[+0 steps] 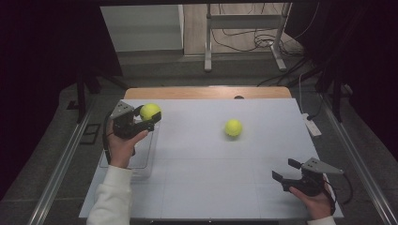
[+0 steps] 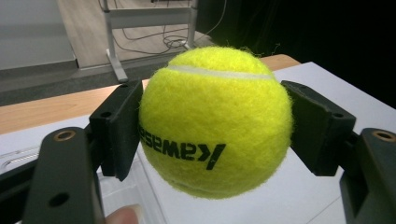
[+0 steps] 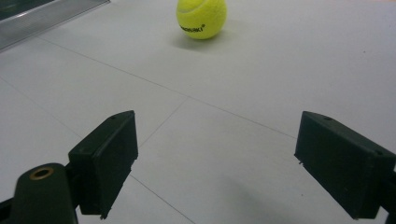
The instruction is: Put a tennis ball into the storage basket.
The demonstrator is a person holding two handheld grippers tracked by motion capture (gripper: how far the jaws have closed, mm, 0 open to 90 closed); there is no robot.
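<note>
Between the left gripper's [image 2: 212, 126] jaws, a ball [image 2: 215, 123] printed "Kawasaki".

The held ball [image 2: 217, 123] is coloured bright yellow-green, crossed by a pale whitish seam and printed with black lettering. The same yellow-green is seen on the second ball [image 1: 233, 127], with small dark print on its side in the right gripper view. The left tongs [image 1: 151, 116] and the right tongs [image 1: 287, 170] are black, with brass-coloured rivets; grey plates are carried on top of them. The surface [image 1: 211, 187] is covered in matt white, ruled by thin grey lines, and edged with light brown wood at the far side. A clear tray [image 1: 143, 161] is tinted by the white beneath. The sleeve [image 1: 110, 199] is white.
</note>
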